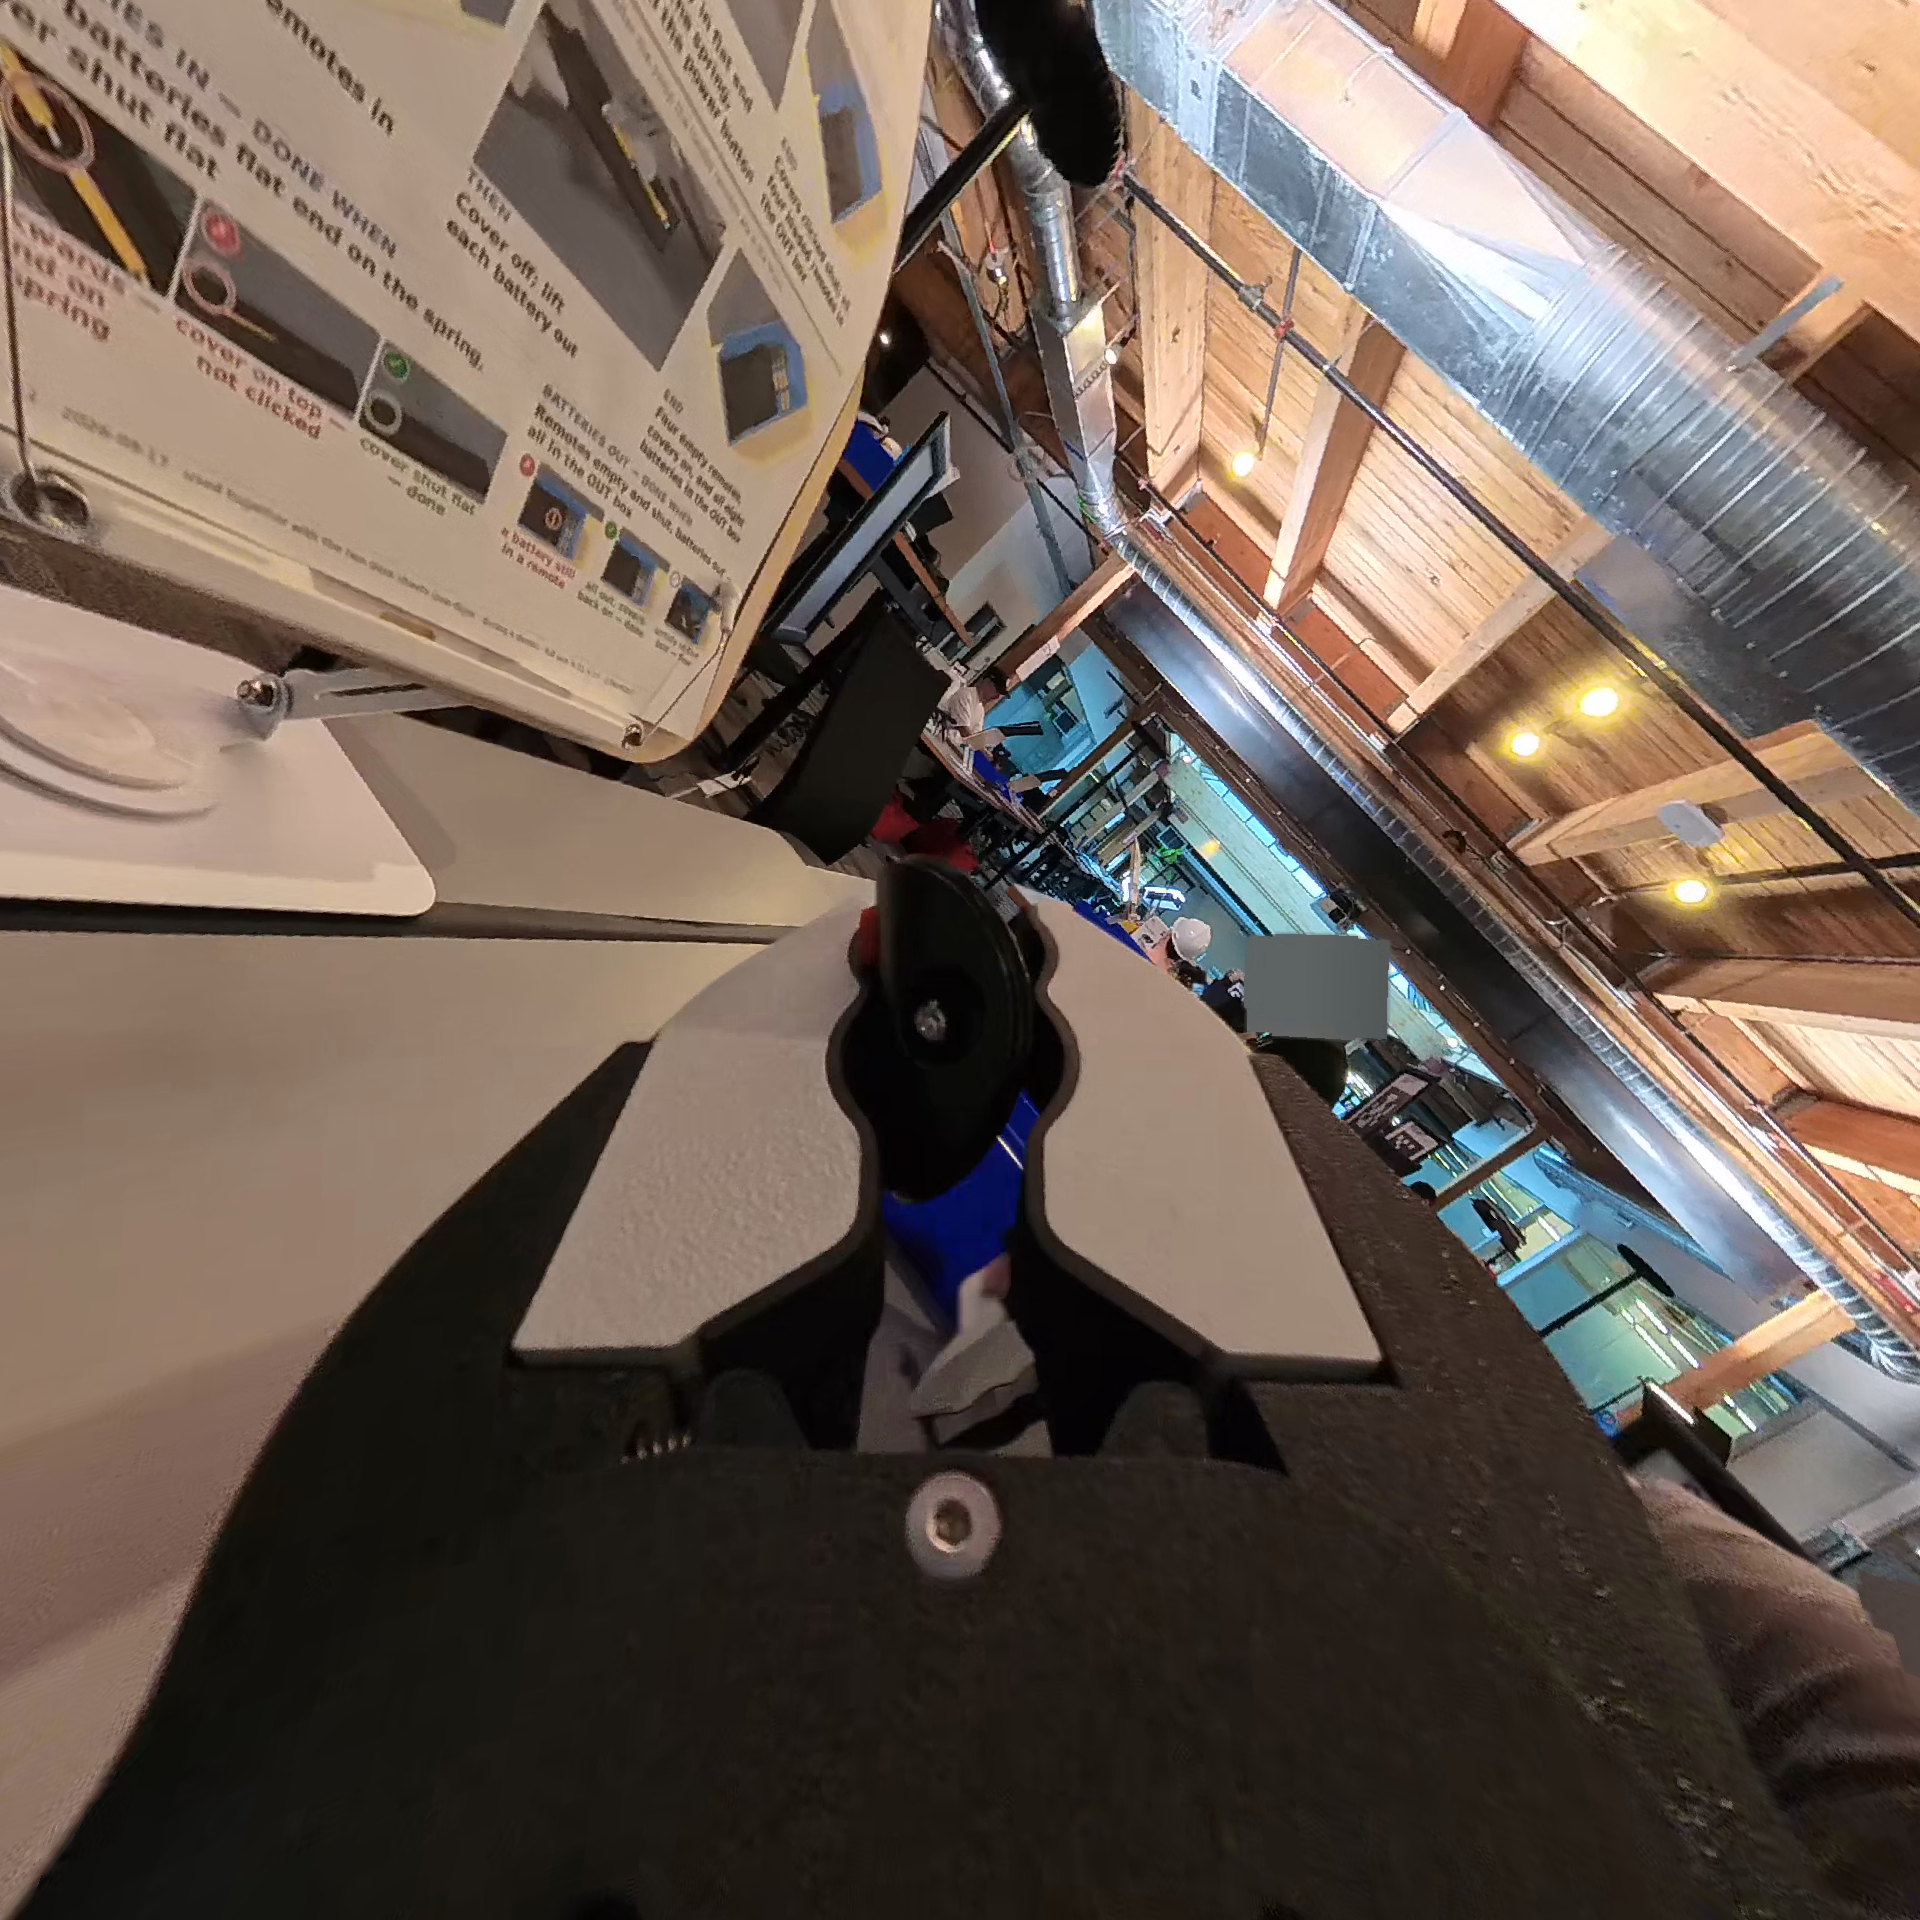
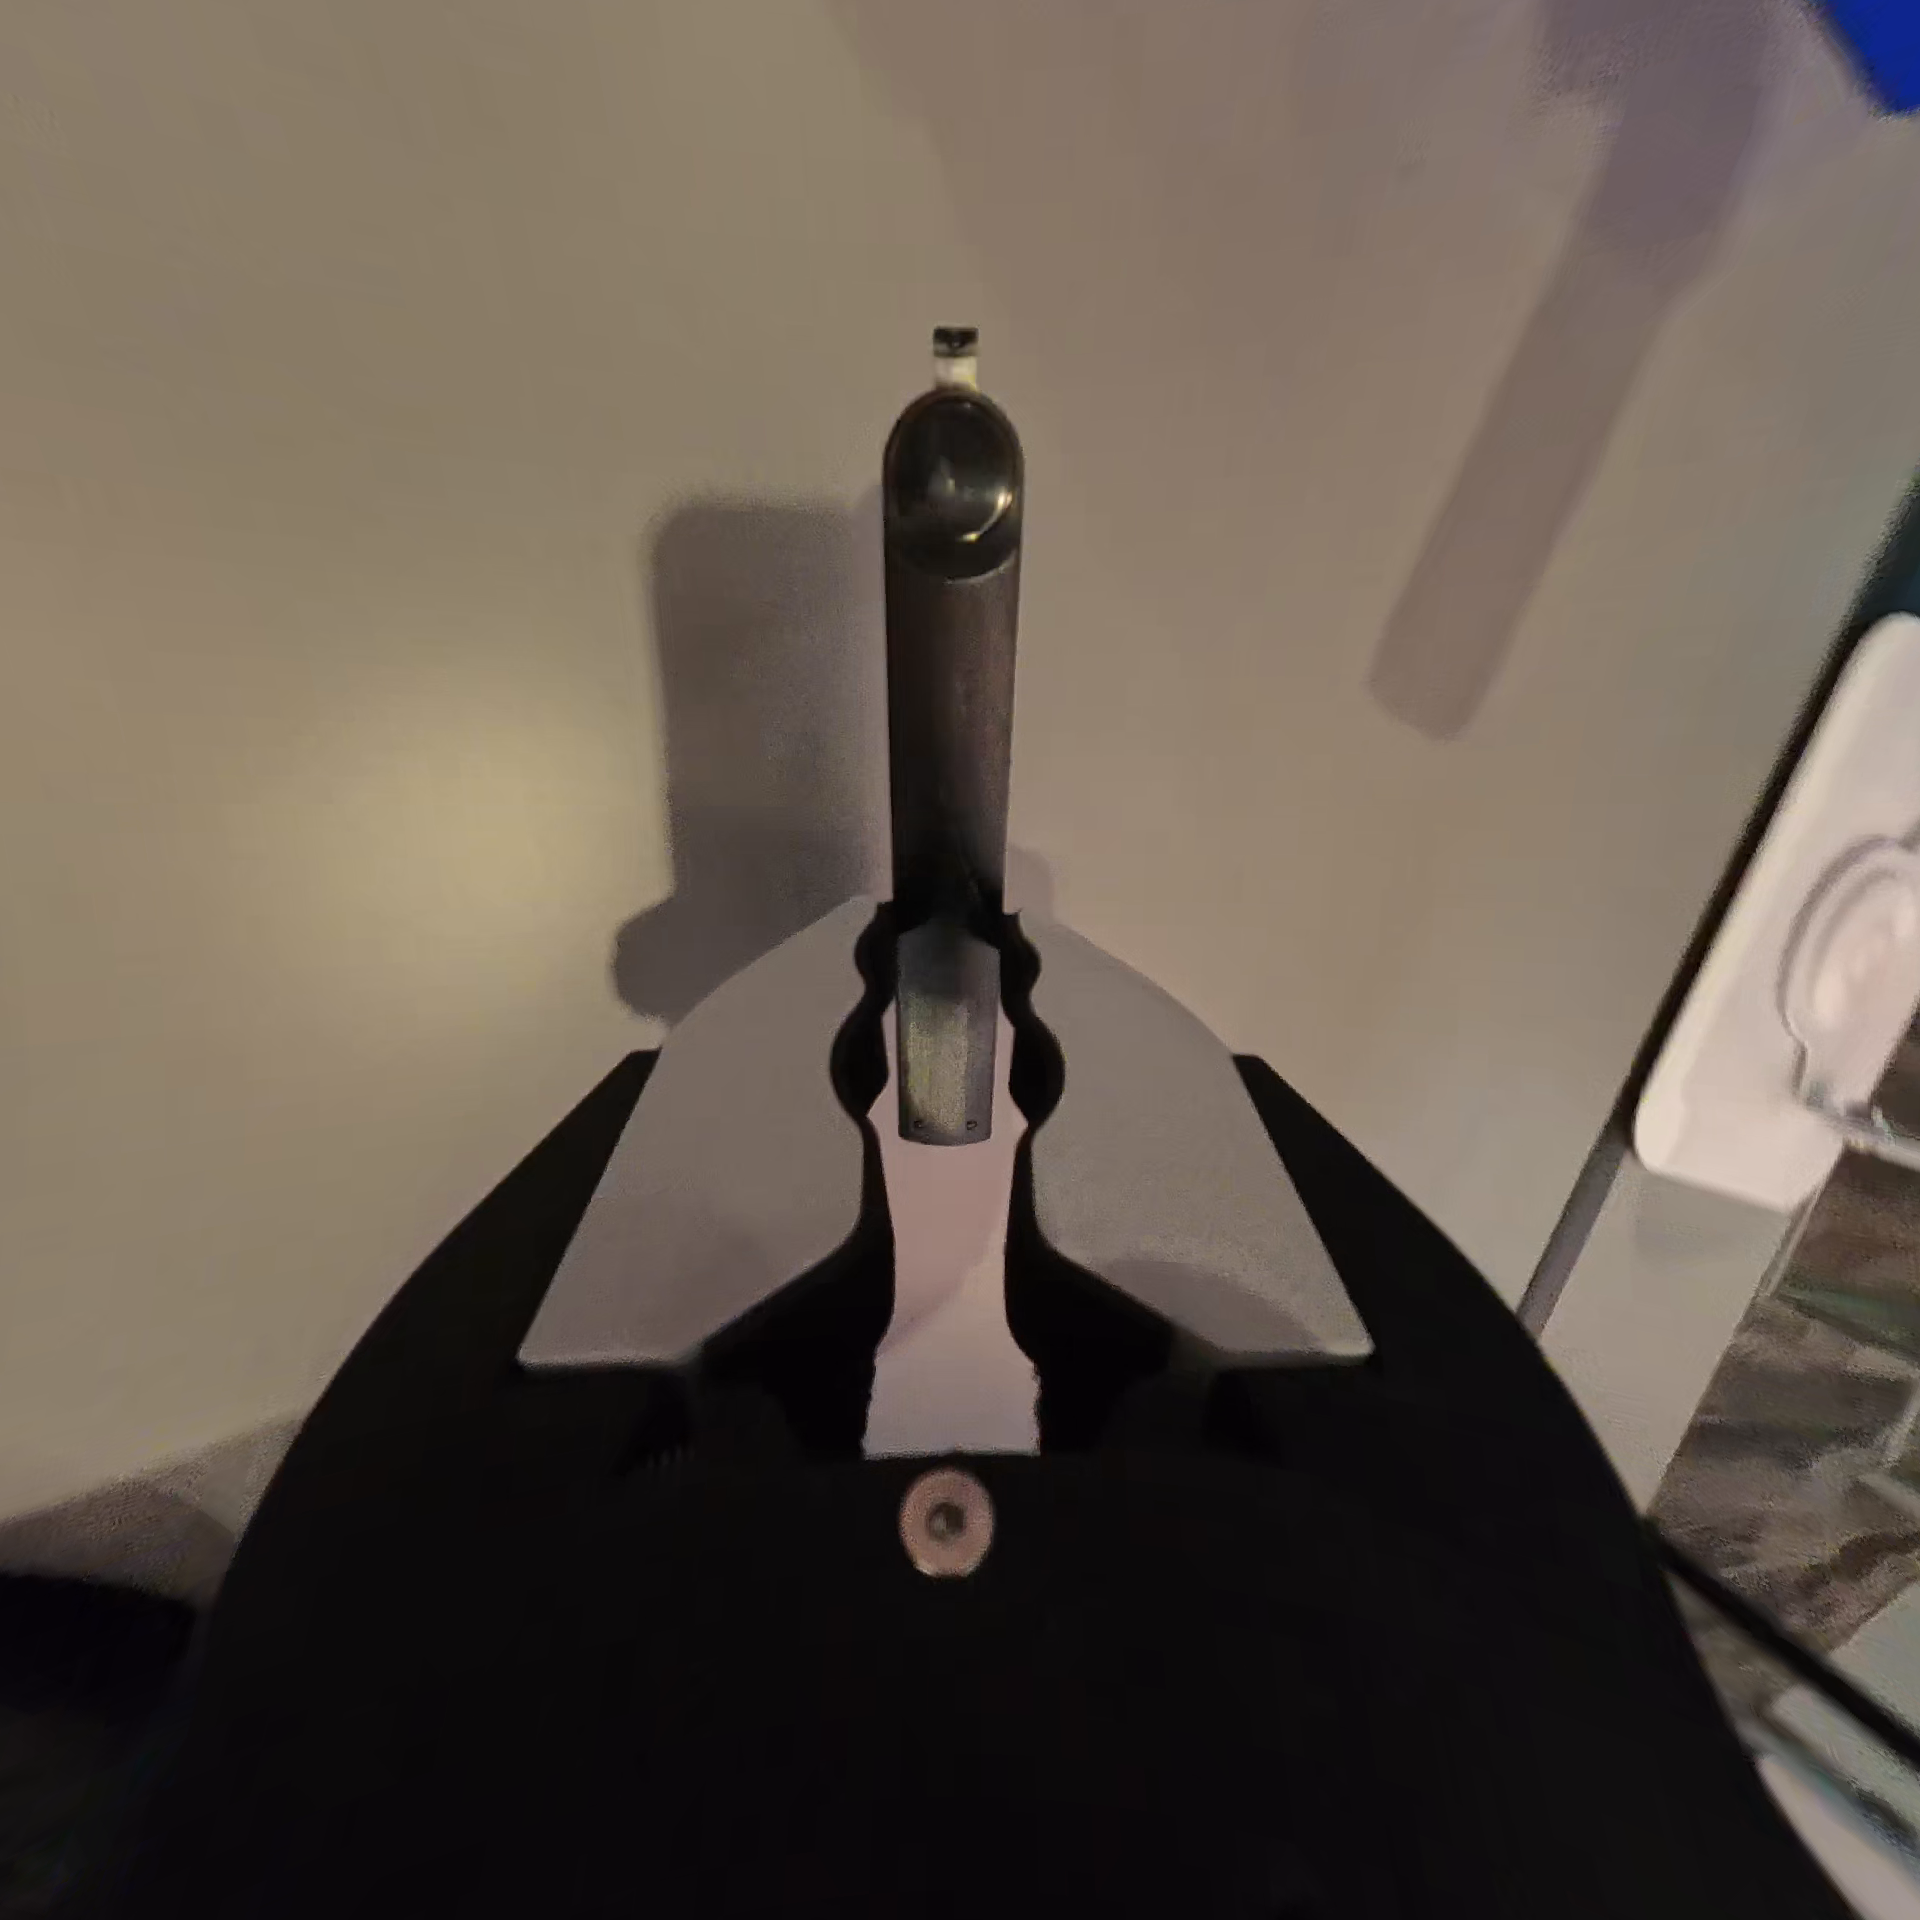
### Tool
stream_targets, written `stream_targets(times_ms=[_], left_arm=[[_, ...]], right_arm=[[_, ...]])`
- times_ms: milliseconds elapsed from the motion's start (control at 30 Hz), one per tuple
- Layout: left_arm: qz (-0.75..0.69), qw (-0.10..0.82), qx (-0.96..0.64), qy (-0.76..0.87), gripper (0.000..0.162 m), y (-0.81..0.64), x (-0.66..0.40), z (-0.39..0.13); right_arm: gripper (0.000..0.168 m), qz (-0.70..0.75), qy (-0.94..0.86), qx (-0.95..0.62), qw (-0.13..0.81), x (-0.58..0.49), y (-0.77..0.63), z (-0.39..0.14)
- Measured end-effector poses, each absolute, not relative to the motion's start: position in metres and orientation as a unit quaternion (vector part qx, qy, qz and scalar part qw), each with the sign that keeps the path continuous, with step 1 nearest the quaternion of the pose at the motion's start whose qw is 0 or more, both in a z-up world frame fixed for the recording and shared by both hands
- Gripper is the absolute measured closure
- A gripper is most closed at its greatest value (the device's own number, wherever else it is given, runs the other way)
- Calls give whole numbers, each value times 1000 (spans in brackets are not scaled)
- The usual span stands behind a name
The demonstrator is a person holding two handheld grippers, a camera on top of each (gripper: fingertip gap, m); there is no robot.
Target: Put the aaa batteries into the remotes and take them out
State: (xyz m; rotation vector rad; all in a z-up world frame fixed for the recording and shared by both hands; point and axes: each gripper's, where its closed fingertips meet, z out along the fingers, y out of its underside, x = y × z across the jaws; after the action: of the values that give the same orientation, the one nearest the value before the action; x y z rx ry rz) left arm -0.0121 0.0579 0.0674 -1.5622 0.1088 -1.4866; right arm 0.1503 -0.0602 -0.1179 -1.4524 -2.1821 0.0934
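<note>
L gripper (image 1: 951, 997) is clamped on a black, disc-shaped end of something (image 1: 951, 1023), w/ a small screw at its centre and a bit of red showing at its upper left edge; can't tell from the L wrist view what the thing is beyond that, it's seen end-on and fills the notch between the pale finger pads (image 1: 727, 1153). The tool is tilted hard, pointing up and out across the room: past the tips, to the right, a silver duct (image 1: 1558, 343) and wood ceiling beams (image 1: 1340, 457) w/ lit round lamps; ahead and left of the tips, a white instruction sheet (image 1: 447, 301) w/ photos on a curved board, and closer on the left a white table edge (image 1: 260, 1091) w/ a white plate-like mount (image 1: 156, 800). Blue shows through the gap behind the pads, just below the clamped piece. R gripper (image 2: 951, 925) is closed on a slim dark remote (image 2: 951, 665), gripped near its near end, w/ a short stub sticking back between the pads toward the camera and the long body running straight ahead beyond the tips; far end is rounded w/ a small pale nub past it. Below it lies a plain white tabletop (image 2: 364, 520), remote's shadow falling left of the tool. Right of the tool, a white block w/ a clear part (image 2: 1787, 987), blurred. No batteries visible in either view.
</note>
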Motion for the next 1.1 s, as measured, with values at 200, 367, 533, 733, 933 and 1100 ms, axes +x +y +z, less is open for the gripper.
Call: stream_targets(times_ms=[200,367,533,733,933,1100], left_arm=[[-605,444,-660,25,138,59,19,38],[-619,409,-670,-18,138,59,37,11],[-642,373,-667,-64,138,59,45,-6],[-661,333,-667,-89,138,59,53,-21],[-689,286,-652,-137,138,61,54,-33],[-691,282,-651,-141,138,63,54,-35]], right_arm=[[148,32,-664,-674,324,172,-41,-32],[148,15,-612,-744,268,170,-5,-1],[148,-28,-634,-749,190,159,9,-14],[147,-61,-657,-739,134,159,20,-27],[147,-59,-655,-746,102,156,22,-36],[147,-66,-661,-742,88,154,24,-36]])
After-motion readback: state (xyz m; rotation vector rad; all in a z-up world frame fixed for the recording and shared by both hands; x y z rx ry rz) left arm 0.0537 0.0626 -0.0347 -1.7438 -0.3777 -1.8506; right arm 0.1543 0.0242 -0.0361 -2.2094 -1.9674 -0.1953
